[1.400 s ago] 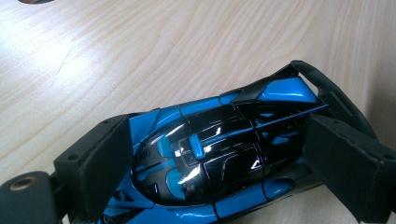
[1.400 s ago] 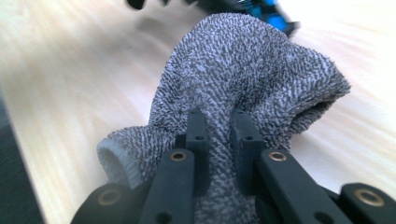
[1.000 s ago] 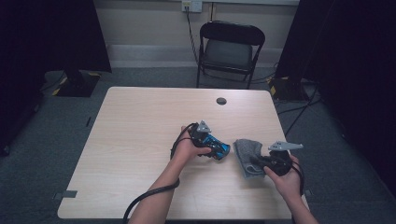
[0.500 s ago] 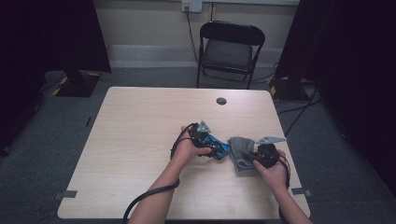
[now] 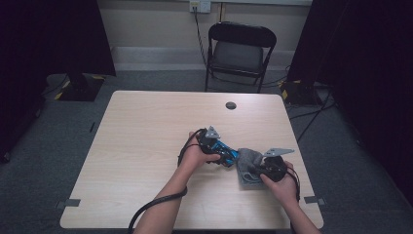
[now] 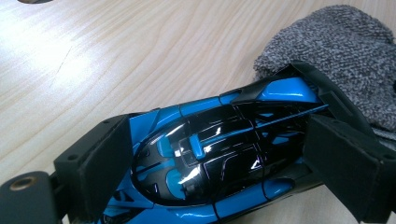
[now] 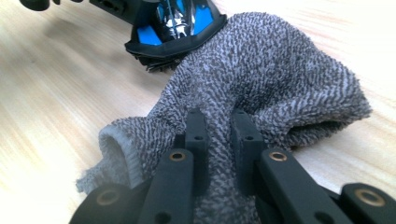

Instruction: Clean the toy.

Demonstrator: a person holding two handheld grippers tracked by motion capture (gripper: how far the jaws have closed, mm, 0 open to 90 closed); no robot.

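Observation:
A blue and black toy car [image 6: 219,154] lies between the pads of my left gripper [image 6: 224,163], which is shut on its sides; in the high view the toy car [image 5: 227,152] sits near the table's middle right under my left gripper [image 5: 214,144]. A grey knitted cloth [image 7: 261,88] lies bunched on the table, its far end touching the car's tail. My right gripper [image 7: 218,140] is shut on a fold of the cloth [image 5: 247,165], pinched between its narrow pads. In the high view my right gripper [image 5: 263,168] rests on the cloth's near side.
The light wooden table [image 5: 146,136] has a small dark round disc [image 5: 231,105] near its far edge. A black folding chair [image 5: 241,53] stands behind the table. Cables trail from both grippers toward the near edge.
My right gripper has moved left and down toward the car, dragging the cloth with it until the cloth meets the car's tail. The left gripper and car stayed put.

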